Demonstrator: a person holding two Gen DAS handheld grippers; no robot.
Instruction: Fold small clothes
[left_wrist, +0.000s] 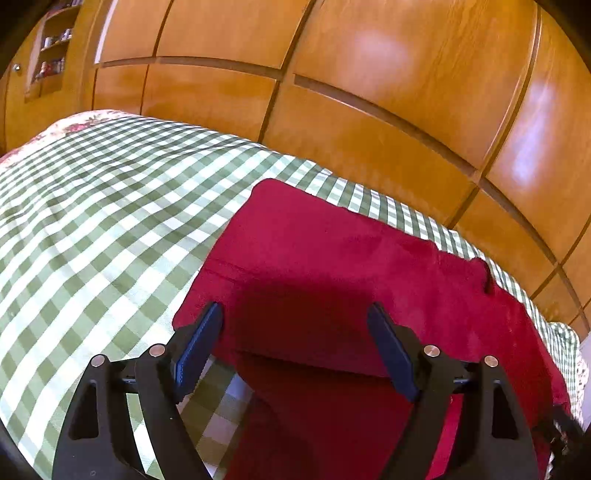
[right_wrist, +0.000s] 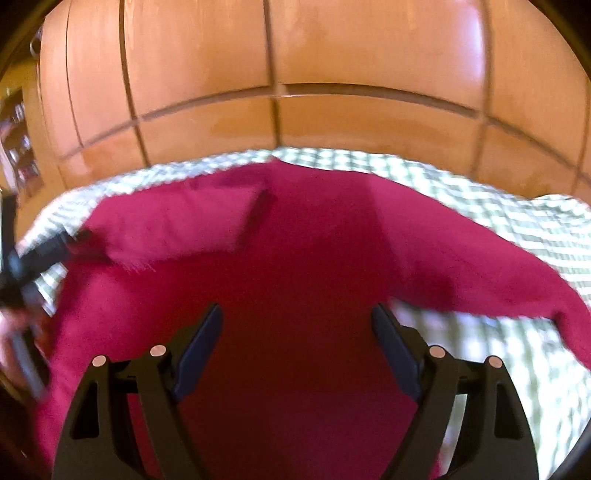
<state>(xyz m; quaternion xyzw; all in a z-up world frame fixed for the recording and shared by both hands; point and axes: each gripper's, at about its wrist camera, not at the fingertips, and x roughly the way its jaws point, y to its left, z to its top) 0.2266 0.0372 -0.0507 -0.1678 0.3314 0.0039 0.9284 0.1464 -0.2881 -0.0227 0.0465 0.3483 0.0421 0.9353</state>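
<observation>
Both my left gripper (left_wrist: 295, 321) and right gripper (right_wrist: 297, 321) hang open, empty, over the red garment (left_wrist: 332, 258). One sleeve (right_wrist: 177, 221) lies folded inward. Checked bedcover (left_wrist: 92, 206) lies bare leftward; the wardrobe (left_wrist: 369, 110) stands just past the far edge.

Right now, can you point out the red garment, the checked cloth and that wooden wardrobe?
red garment (left_wrist: 332, 251): left wrist view, flat middle of the fabric.
checked cloth (left_wrist: 92, 206): left wrist view, bare stretch left of the garment.
wooden wardrobe (right_wrist: 369, 48): right wrist view, upper door panel.

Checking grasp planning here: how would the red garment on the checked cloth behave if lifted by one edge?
Probably floppy: the red garment lies flat with a soft fold and would drape. Its fuzzy surface suggests it grips rather than slips. Likely light; pushing may bunch it on the checked cloth.
</observation>
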